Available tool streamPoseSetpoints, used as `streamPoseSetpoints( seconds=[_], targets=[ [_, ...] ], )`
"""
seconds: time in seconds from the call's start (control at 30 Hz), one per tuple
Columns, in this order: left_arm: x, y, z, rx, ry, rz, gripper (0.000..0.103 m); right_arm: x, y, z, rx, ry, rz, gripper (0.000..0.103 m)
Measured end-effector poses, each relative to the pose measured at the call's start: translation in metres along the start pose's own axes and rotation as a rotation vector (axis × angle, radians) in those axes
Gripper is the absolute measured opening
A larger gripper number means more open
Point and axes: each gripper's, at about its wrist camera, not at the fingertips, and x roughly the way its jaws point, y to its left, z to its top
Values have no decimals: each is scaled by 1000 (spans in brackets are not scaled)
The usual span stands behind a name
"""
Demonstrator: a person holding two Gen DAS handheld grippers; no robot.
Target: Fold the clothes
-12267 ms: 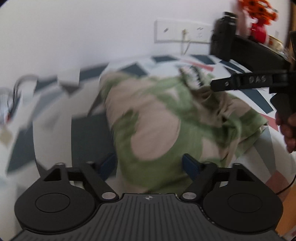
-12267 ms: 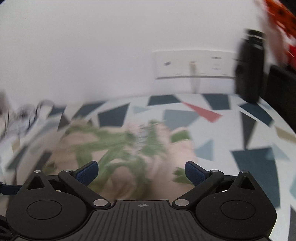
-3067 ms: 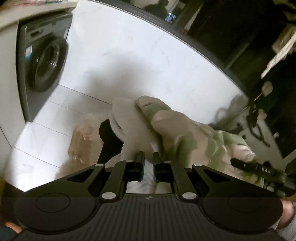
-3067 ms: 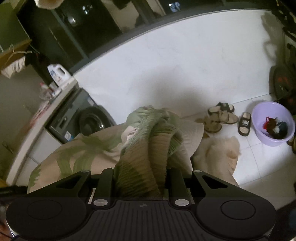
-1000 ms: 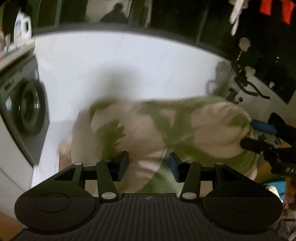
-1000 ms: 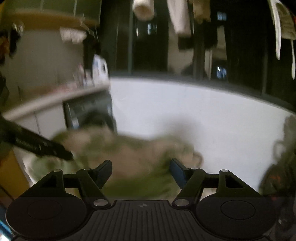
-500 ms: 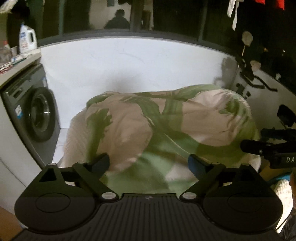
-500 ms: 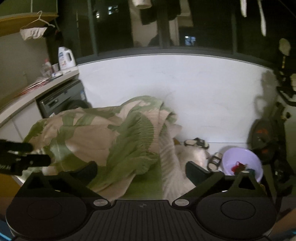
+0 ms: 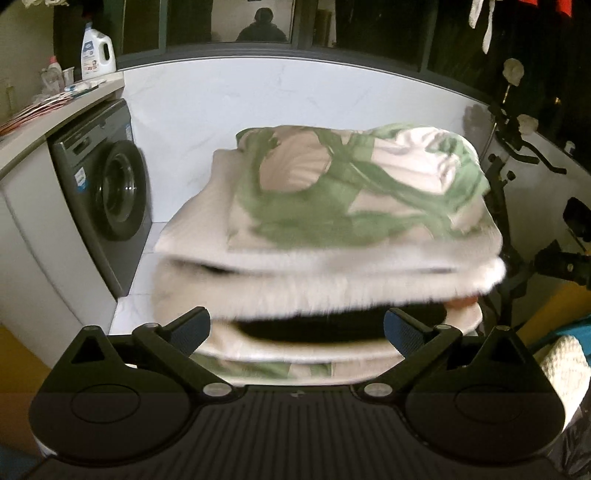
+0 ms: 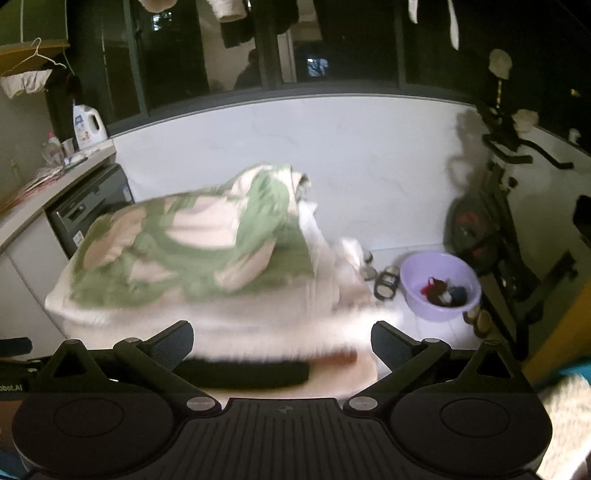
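Two grippers, both released: left gripper point(image 9: 297, 330) and right gripper point(image 10: 282, 341) have fingers spread wide, nothing pinched between either pair.

Green-and-cream garment point(image 9: 354, 192) lies bunched on top of a stack of pale folded cloth point(image 9: 325, 266), ahead of and above the left fingers point(image 9: 190, 326). From the right wrist view the same garment point(image 10: 192, 251) spreads over the stack's top, its far end humped up toward the white wall point(image 10: 332, 147). Not touching either gripper. Frames are motion-blurred around the stack edges, so I can't tell how neat the fold is or what the stack rests on. Dark band point(image 10: 243, 373) sits under the pale layers, just ahead of the right gripper; can't identify it.

Surroundings:
- washing machine point(image 9: 107, 192) under a tabletop point(image 9: 62, 107) at left, detergent bottle point(image 9: 96, 51) on it
- purple basin point(image 10: 441, 284) on the floor right of the stack, small dark and red items inside
- sandals point(image 10: 386, 282) just beside the basin, between it and the stack
- exercise bike point(image 10: 498, 229) against the wall at right
- laundry hanging overhead against dark windows point(image 10: 229, 11)

Part of the other gripper shows at the right edge of the left wrist view, well clear of the garment.
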Motion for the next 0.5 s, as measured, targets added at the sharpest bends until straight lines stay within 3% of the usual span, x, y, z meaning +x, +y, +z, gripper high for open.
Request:
streamPoseSetpoints(
  seconds=[0.23, 0.5],
  targets=[
    [-37, -9, -42, 57, -30, 10, 103, -56, 13, -57, 9, 13, -28, 102],
    [-63, -33, -92, 91, 45, -18, 103, -102, 10, -119, 15, 62, -61, 102]
  ],
)
